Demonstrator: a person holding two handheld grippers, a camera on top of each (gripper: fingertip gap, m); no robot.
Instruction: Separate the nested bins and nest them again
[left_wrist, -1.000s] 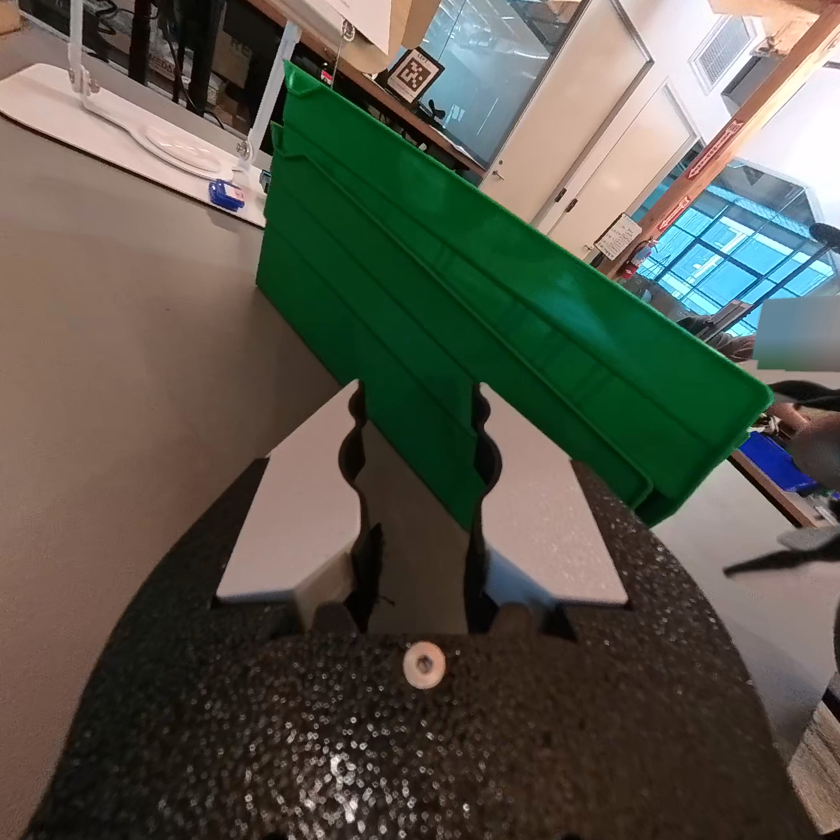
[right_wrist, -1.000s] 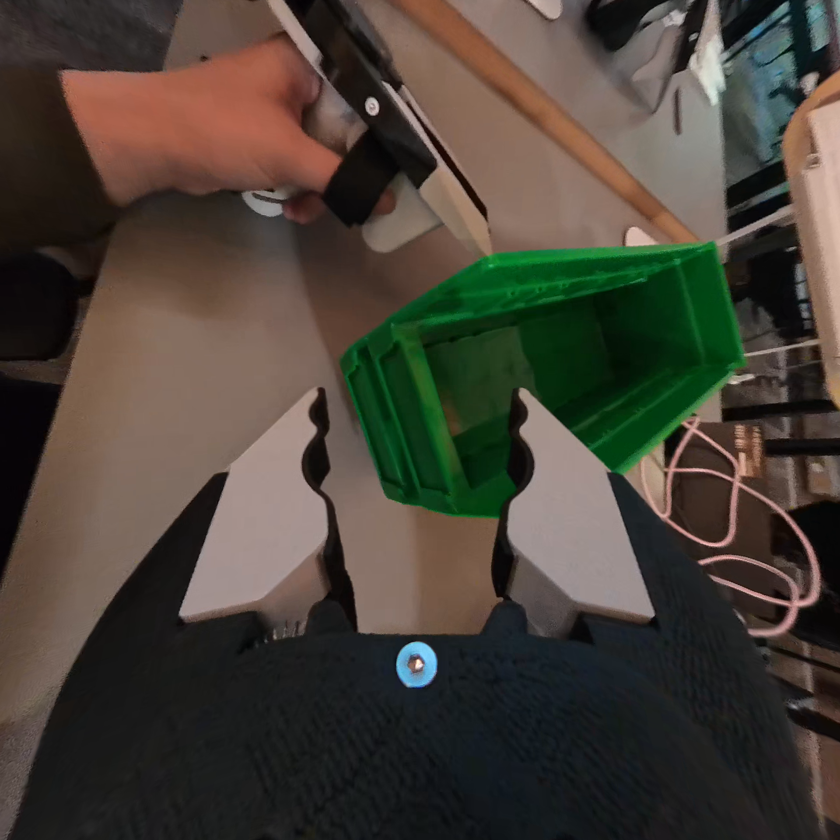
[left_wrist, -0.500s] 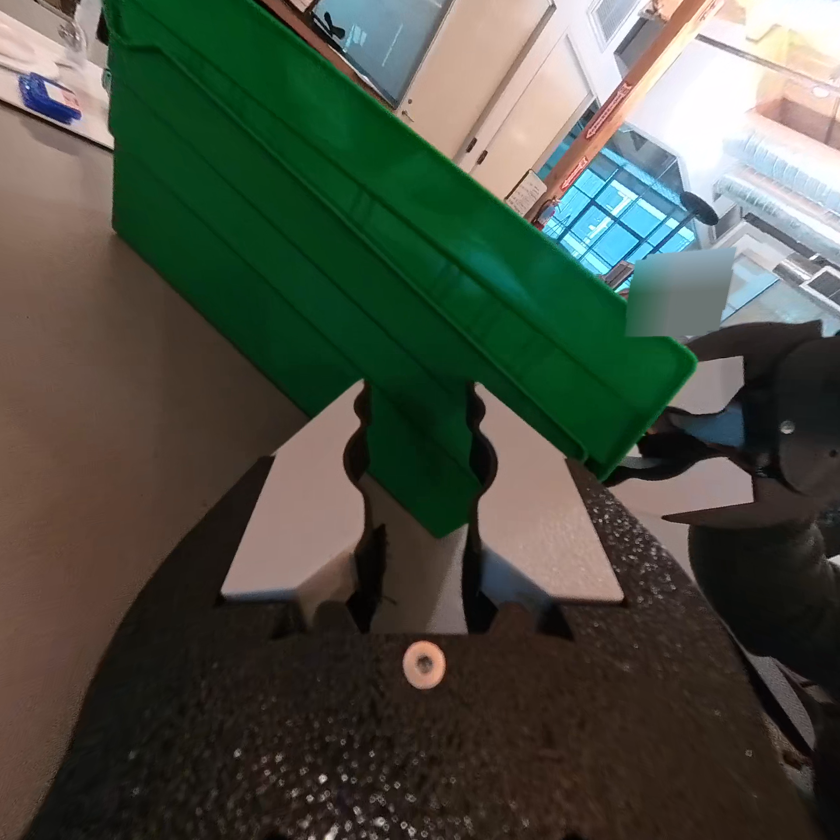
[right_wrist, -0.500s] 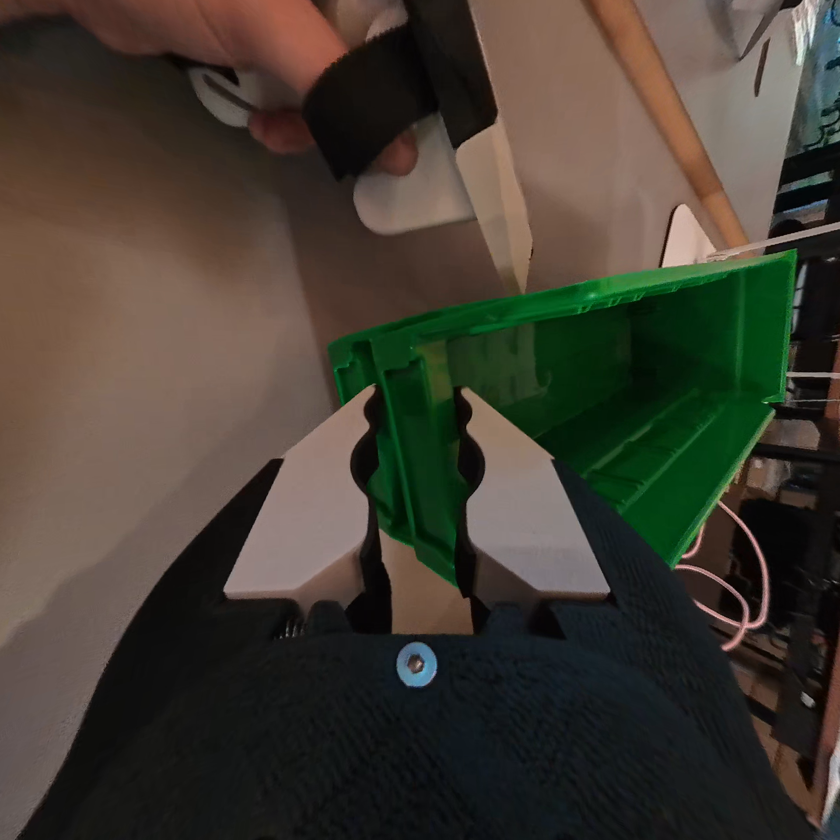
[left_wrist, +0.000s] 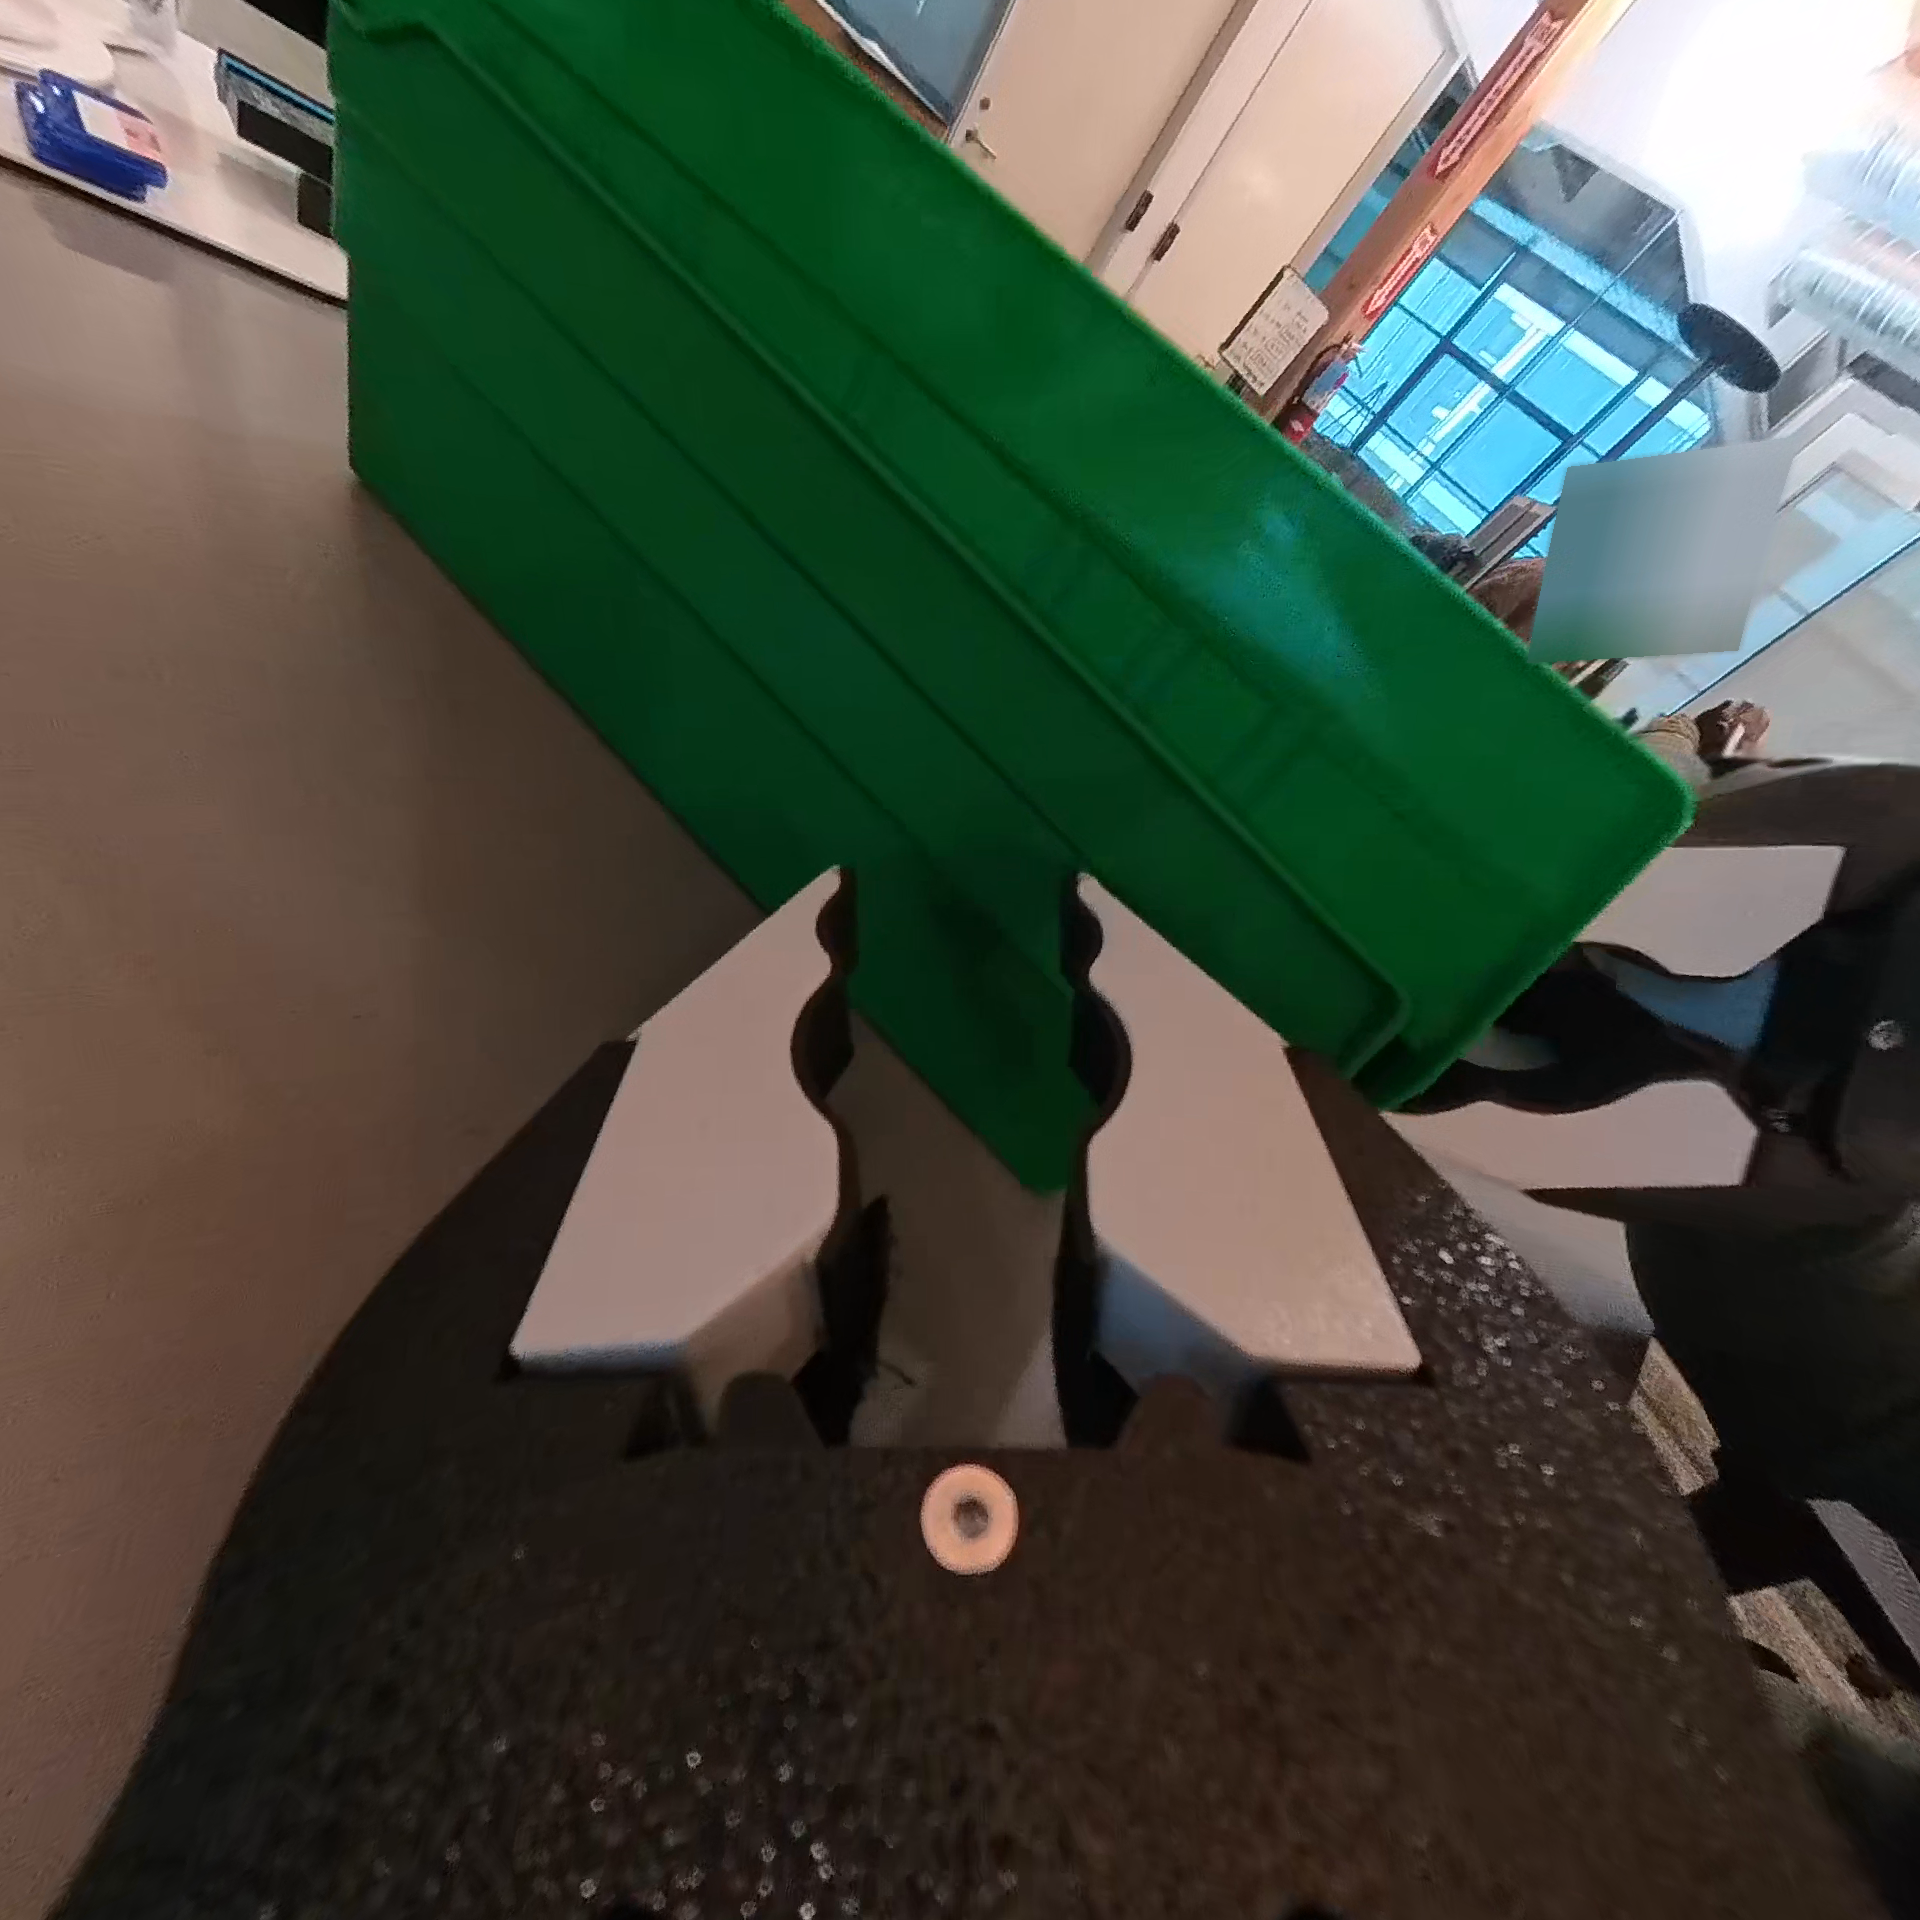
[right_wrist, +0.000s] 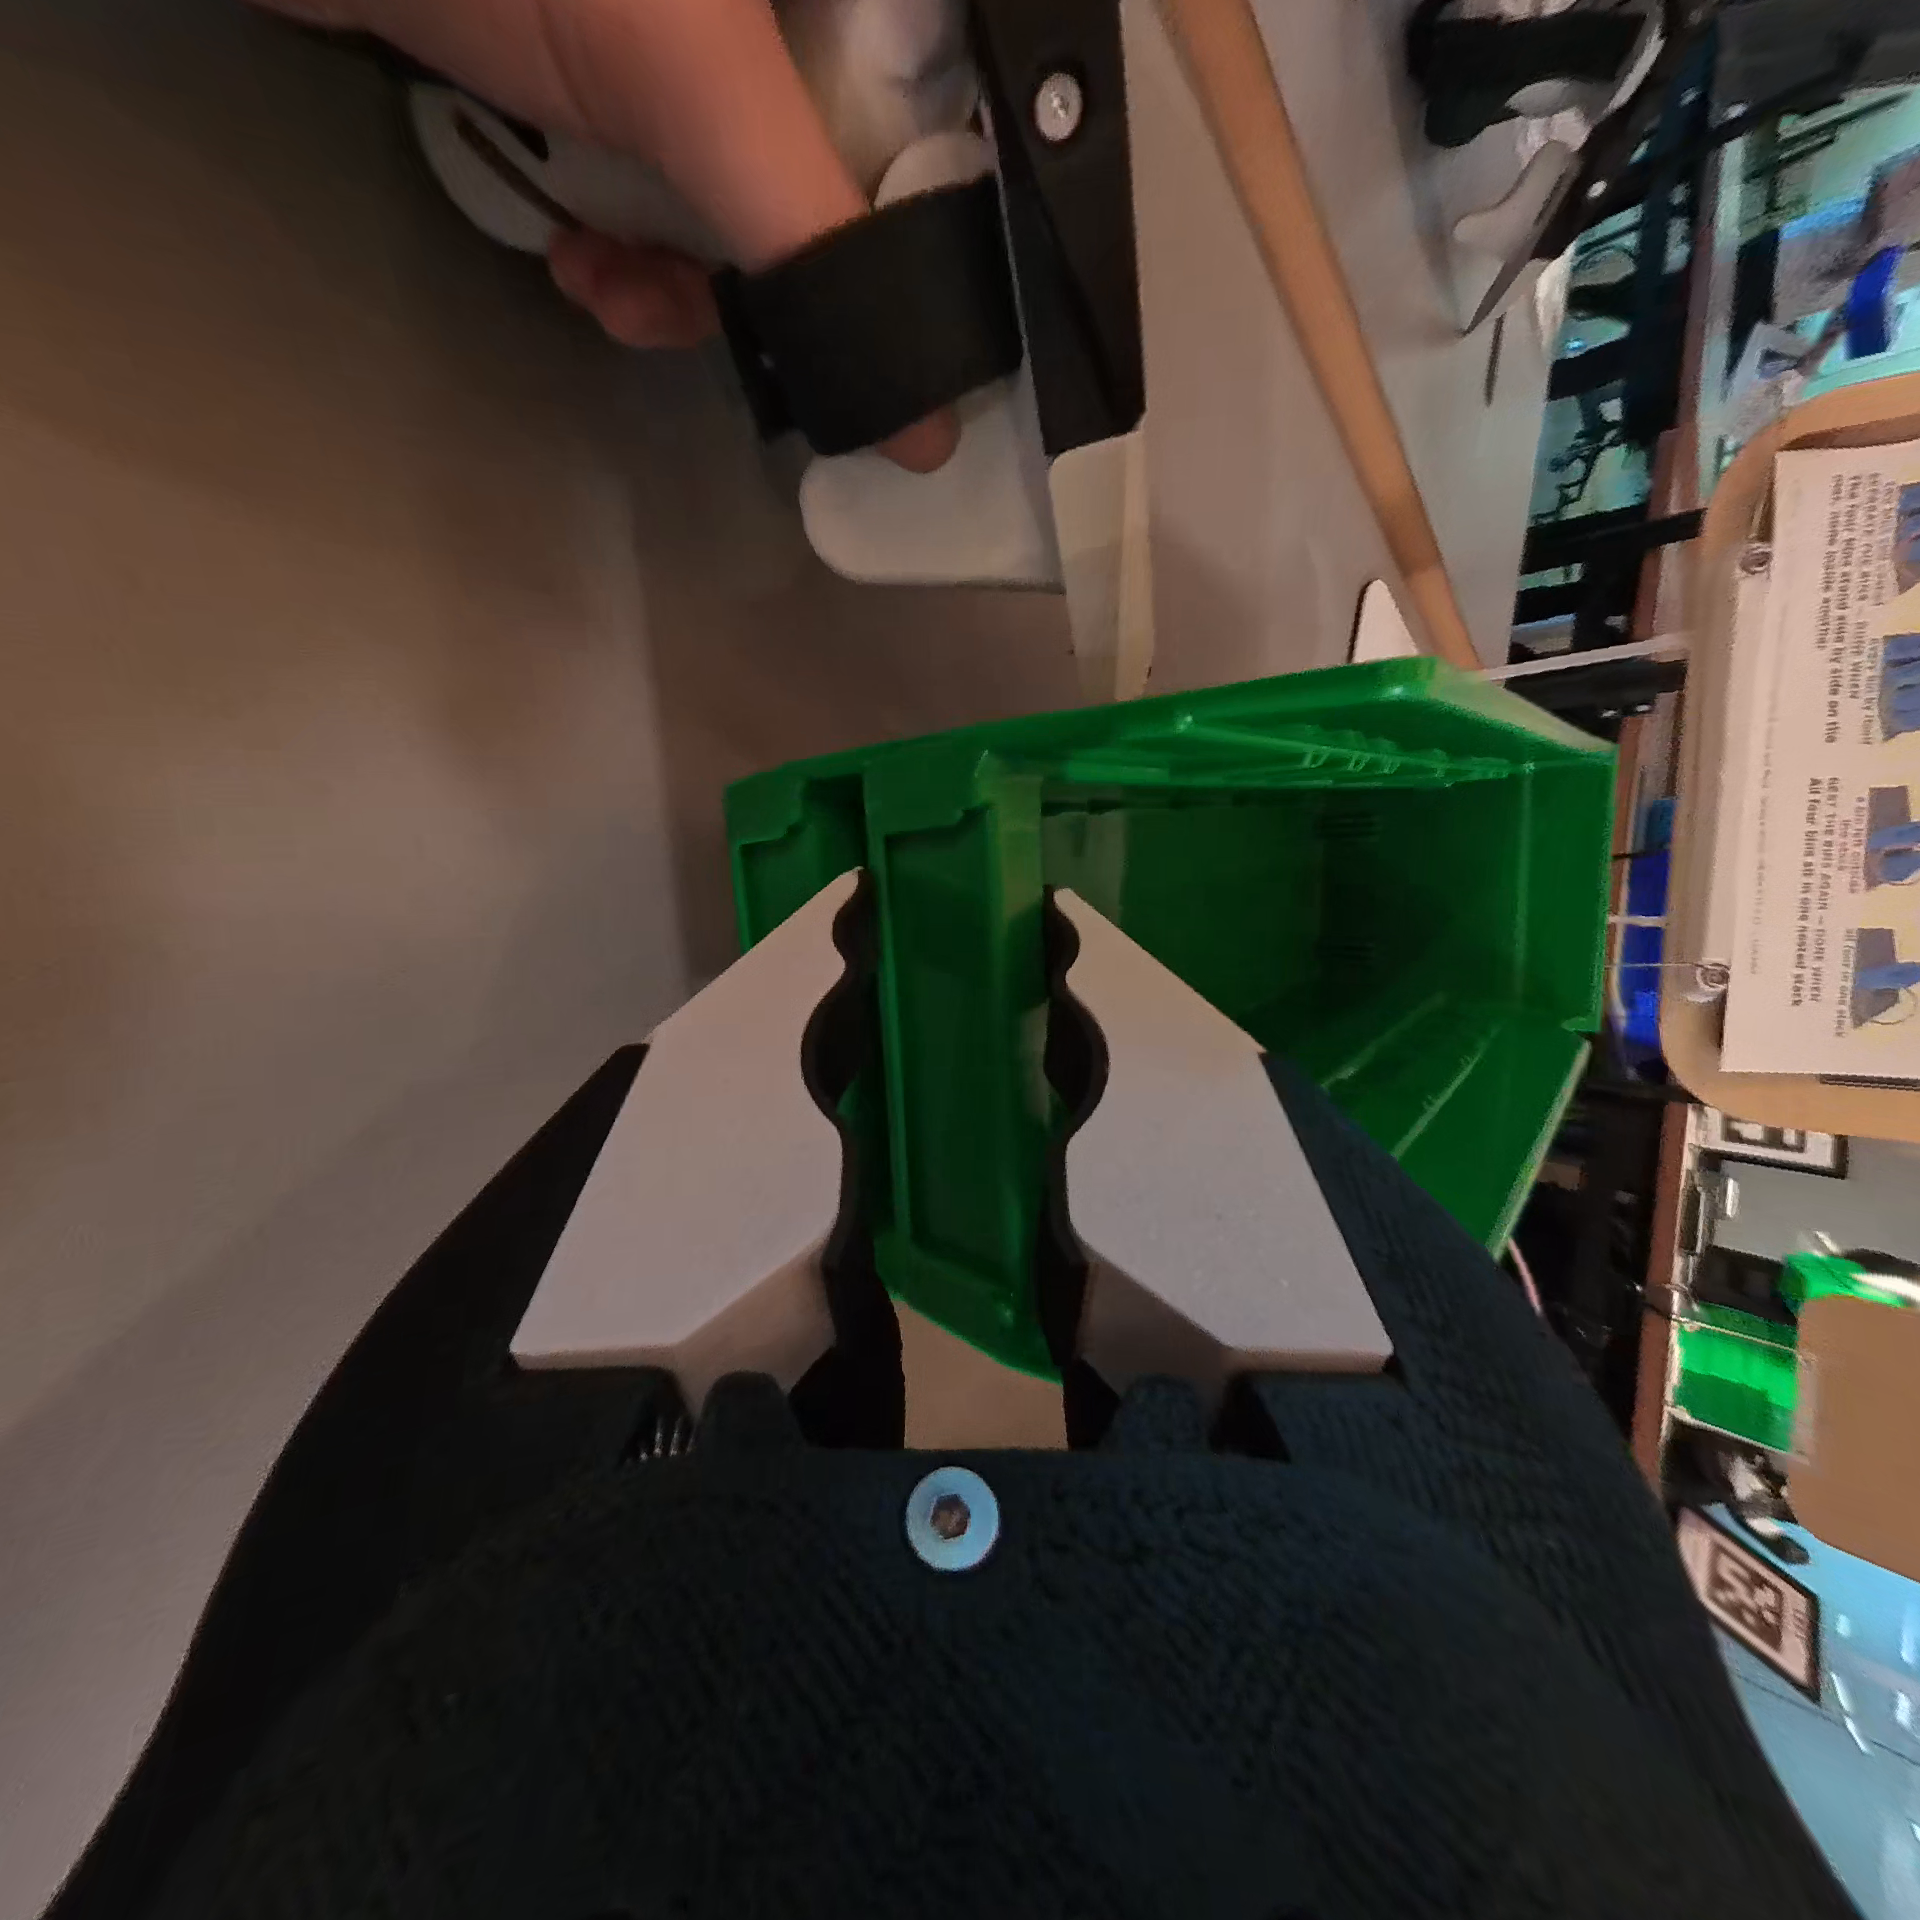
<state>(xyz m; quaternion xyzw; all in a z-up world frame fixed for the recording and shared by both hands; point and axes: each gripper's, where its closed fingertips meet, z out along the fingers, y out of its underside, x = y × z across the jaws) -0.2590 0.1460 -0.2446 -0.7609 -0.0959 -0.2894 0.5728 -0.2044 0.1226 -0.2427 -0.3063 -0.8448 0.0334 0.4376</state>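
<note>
A nested stack of green bins (left_wrist: 935, 468) is tilted, with its far end on the grey table (left_wrist: 260, 727). My left gripper (left_wrist: 958, 883) is shut on the lower side wall of the outer bin. In the right wrist view the stack (right_wrist: 1351, 935) opens toward the camera. My right gripper (right_wrist: 956, 885) is shut on the front lip of an inner bin, and it also shows at the stack's near corner in the left wrist view (left_wrist: 1662, 997). A hand (right_wrist: 675, 156) holds the left gripper beside the stack.
A white base plate (left_wrist: 260, 239) with a blue item (left_wrist: 88, 130) lies behind the bins. The table's wooden edge (right_wrist: 1330, 312) runs past the stack. A printed sheet on a wooden board (right_wrist: 1818, 727) and more green bins (right_wrist: 1745, 1382) are off the table.
My right gripper has moved in from open and shut on the front lip of the bins. The left gripper has stayed shut on the side wall, and the stack now fills more of its view.
</note>
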